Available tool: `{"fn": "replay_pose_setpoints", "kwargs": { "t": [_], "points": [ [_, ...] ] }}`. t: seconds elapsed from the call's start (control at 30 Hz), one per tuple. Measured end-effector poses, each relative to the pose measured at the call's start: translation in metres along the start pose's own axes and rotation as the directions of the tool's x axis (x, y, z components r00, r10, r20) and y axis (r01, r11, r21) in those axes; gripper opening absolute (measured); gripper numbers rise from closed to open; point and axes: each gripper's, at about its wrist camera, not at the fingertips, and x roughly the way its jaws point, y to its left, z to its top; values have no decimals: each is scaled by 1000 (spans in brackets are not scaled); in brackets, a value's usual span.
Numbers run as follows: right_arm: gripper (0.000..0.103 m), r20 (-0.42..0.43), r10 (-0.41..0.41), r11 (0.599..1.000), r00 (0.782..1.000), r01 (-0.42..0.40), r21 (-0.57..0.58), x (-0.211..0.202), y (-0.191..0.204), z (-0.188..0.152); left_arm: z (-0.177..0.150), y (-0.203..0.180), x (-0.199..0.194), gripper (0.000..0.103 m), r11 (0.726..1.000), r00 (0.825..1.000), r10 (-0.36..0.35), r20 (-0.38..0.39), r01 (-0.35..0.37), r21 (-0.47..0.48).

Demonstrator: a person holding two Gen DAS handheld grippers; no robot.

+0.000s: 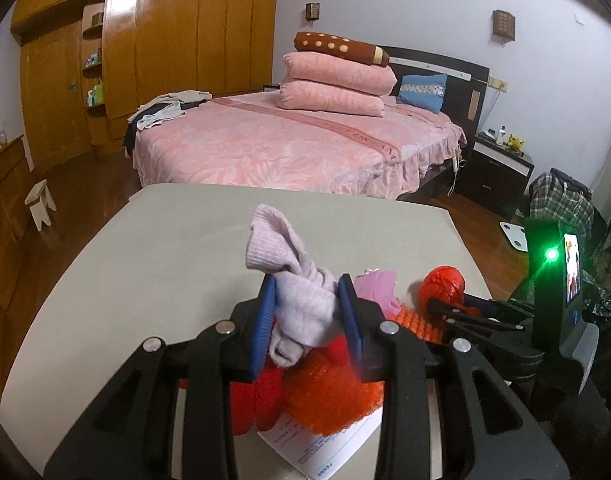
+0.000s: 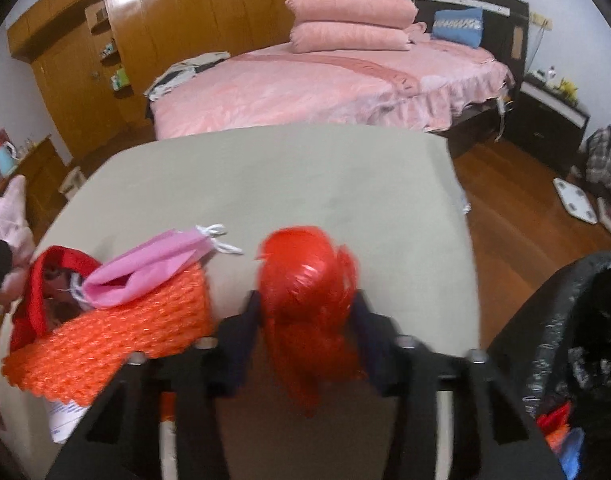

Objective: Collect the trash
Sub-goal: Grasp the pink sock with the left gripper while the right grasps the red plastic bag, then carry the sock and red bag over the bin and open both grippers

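Right wrist view: a crumpled red wrapper (image 2: 305, 300) sits squarely between the jaws of the right gripper (image 2: 309, 312), both pads pressing its sides so it is pinched, its upper part bulging out past the fingertips and over the grey bench (image 2: 285, 176). Just left of it on the bench lies an orange net (image 2: 117, 340) with a pink bag (image 2: 145, 272) resting on top and a red cloth (image 2: 41, 292) at its far left. A bin lined with black plastic (image 2: 577, 340) stands at the bench's right edge. In the left wrist view the left gripper (image 1: 307, 300) pinches a pale pink sock (image 1: 301, 308) between its blue pads (image 1: 265, 320), the sock's cuff sticking up beyond them, above the red and orange heap. A pink bed (image 1: 289, 144) stands beyond the bench.
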Motion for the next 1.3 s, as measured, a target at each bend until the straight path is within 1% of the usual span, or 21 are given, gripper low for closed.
{"fn": "replay_pose_setpoints", "kwargs": {
  "t": [0.1, 0.3, 0.5, 0.67, 1.03, 1.3],
  "points": [
    [37, 38, -4, 1000, 999, 4, -8, -13, 2, 1, -1, -1, -4, 31, 1000, 1000, 1, 8, -1, 14],
    [37, 123, 9, 1000, 992, -7, -20, -56, 5, 11, 3, -11, -14, 31, 1000, 999, -16, 31, 15, 27],
    [37, 178, 21, 999, 984, -13, -43, -98, 9, 15, 6, -23, -32, 31, 998, 998, -37, 57, 34, 43],
    [37, 206, 27, 999, 978, -17, -48, -127, 6, 12, 10, -32, -47, 31, 998, 996, -53, 70, 50, 50],
    [37, 258, 20, 999, 966, -10, -39, -188, -14, -6, 6, -50, -79, 31, 994, 991, -99, 85, 94, 62],
    [37, 299, 13, 999, 954, -2, -36, -233, -21, -22, 6, -71, -106, 31, 989, 986, -132, 99, 124, 82]
  ]
}}
